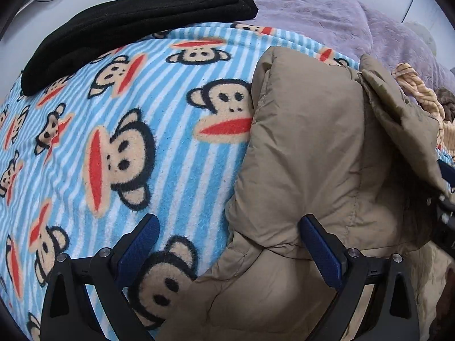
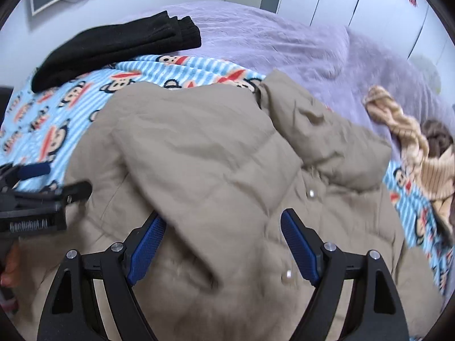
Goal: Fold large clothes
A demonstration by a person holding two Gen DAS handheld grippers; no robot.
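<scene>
- my left gripper (image 1: 230,244) is spread wide, pointing down over the left edge of the tan coat (image 1: 307,147); one pad is over the blanket (image 1: 142,108), the other over the coat; nothing pinched between them
- my right gripper (image 2: 223,244) is also spread, hanging over the middle of the coat (image 2: 199,147); a fold of coat lies between the pads, which do not press on it
- the coat lies bunched and partly folded on the striped monkey blanket (image 2: 42,125) on the bed, snaps (image 2: 312,193) showing near my right gripper
- a folded black garment (image 1: 128,28) sits at the far left end of the blanket, well apart from the coat
- a purple cover (image 2: 270,42) spreads beyond the blanket; a striped beige garment (image 2: 398,130) lies crumpled to the right of the coat
- in the right view my left gripper (image 2: 42,182) shows at the left edge beside the coat
</scene>
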